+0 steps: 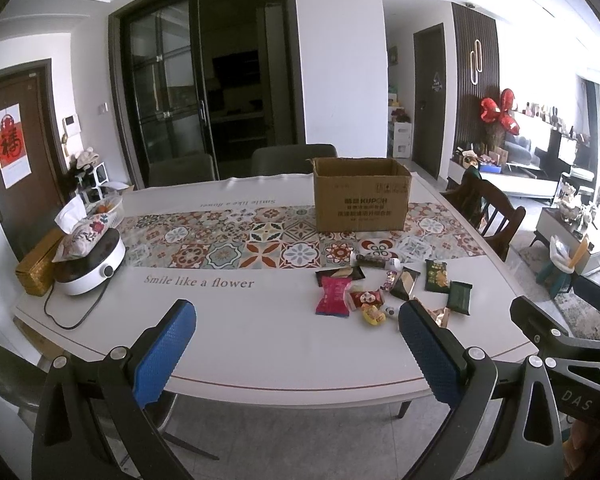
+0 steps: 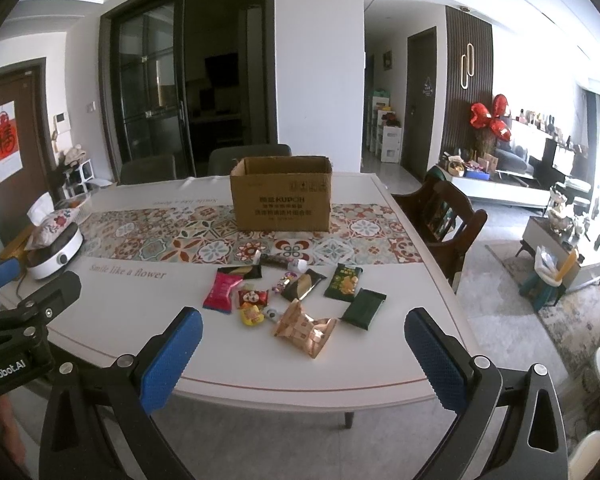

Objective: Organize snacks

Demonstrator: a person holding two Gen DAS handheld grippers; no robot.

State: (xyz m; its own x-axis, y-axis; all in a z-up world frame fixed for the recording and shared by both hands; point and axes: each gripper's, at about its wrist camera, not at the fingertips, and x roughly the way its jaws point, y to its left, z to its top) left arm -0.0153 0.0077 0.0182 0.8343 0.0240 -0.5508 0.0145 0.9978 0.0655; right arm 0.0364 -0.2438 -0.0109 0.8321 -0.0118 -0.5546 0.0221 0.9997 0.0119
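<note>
Both hand-held grippers — left (image 1: 296, 344) and right (image 2: 302, 346) — gape empty; take the near tan packet (image 2: 305, 329) first, then carry to the box (image 2: 281, 194).

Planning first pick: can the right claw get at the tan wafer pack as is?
Probably yes. The right claw is open and empty, and the tan wafer pack lies nearest the table edge, with nothing between them.

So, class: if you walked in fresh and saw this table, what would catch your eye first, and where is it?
The open cardboard box stands upright on the patterned runner at mid-table. In front of it, nearer the camera, lies a loose scatter of snack packets, the pink packet brightest at its left edge. Both grippers, left and right, hang open, holding nothing.
</note>
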